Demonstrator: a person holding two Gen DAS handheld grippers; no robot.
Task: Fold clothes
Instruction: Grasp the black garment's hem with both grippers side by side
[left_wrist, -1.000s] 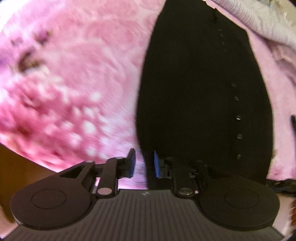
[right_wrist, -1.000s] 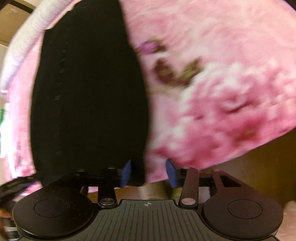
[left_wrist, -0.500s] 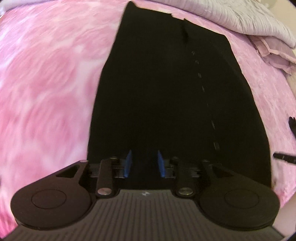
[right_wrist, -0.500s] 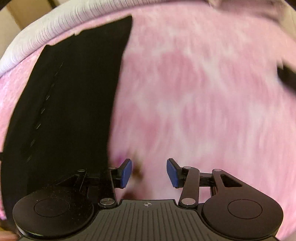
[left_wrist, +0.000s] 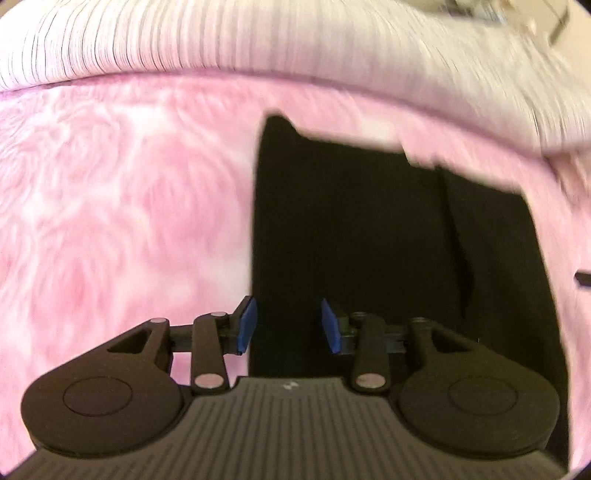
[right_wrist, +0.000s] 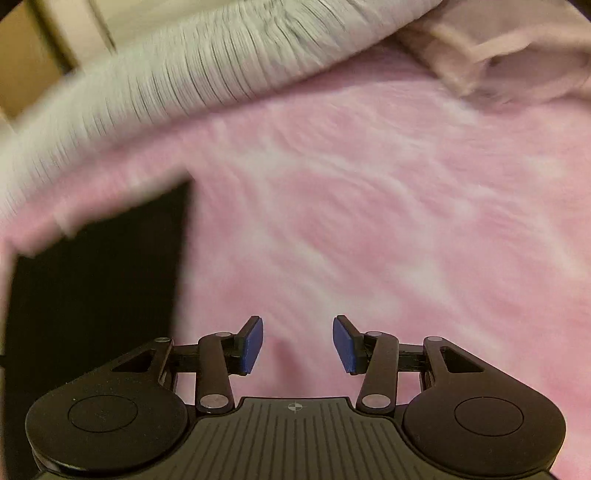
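A black garment (left_wrist: 388, 240) lies flat on a pink patterned bedspread (left_wrist: 129, 221), folded into a long strip with a lengthwise crease. My left gripper (left_wrist: 288, 325) is open and empty, over the garment's left edge. The garment also shows in the right wrist view (right_wrist: 92, 288) at the left. My right gripper (right_wrist: 297, 343) is open and empty over the pink bedspread (right_wrist: 369, 221), to the right of the garment and apart from it.
A white ribbed blanket (left_wrist: 258, 44) lies along the far side of the bed; it also shows in the right wrist view (right_wrist: 184, 74). A crumpled pale pink cloth (right_wrist: 517, 62) sits at the far right. A wooden surface (right_wrist: 26, 74) shows at the upper left.
Both grippers have moved forward along the garment toward its far end. The left jaws have opened wider. The right gripper has shifted off the garment's edge onto the bedspread.
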